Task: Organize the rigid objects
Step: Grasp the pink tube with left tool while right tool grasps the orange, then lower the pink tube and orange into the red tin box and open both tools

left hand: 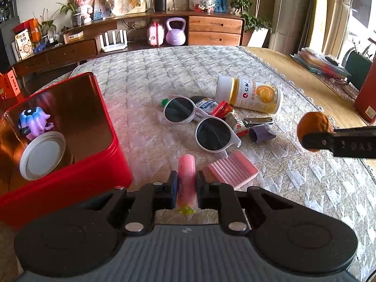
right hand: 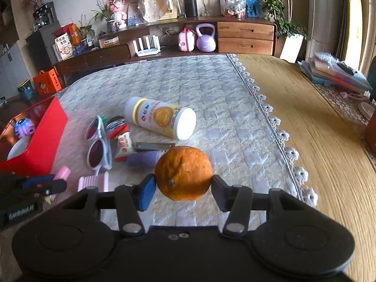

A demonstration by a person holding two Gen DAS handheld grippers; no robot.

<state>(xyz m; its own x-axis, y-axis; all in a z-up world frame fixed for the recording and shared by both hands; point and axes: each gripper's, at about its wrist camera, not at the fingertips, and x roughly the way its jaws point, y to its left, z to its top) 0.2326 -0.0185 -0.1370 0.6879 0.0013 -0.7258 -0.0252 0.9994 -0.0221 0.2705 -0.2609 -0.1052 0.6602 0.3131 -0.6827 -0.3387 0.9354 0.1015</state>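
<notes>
Rigid objects lie in a loose cluster on the quilted cloth (left hand: 164,70) that covers the tabletop (right hand: 317,117): white-framed sunglasses (left hand: 199,119), a white and yellow bottle (left hand: 251,94) on its side, a small round tin (left hand: 204,102) partly hidden behind the sunglasses, a red and white snack packet (left hand: 231,117), a nail clipper (left hand: 258,121), a small purple box (left hand: 262,135) and a ribbed pink soap dish (left hand: 232,168).

To their left stands an open red tin box (left hand: 70,183), and inside it sit a purple toy figure (left hand: 35,121) and a white round lid (left hand: 42,155) leaning against the wall.

The left gripper (left hand: 185,188) has its jaws clamped on a pink tube (left hand: 186,178) with scribbled marks, just in front of the red box's near corner and beside the soap dish.

The right gripper (right hand: 183,188) has its jaws pressed against both sides of an orange (right hand: 183,172), which is held clear of the cloth, near the purple box and nail clipper and to the right of the cluster.
</notes>
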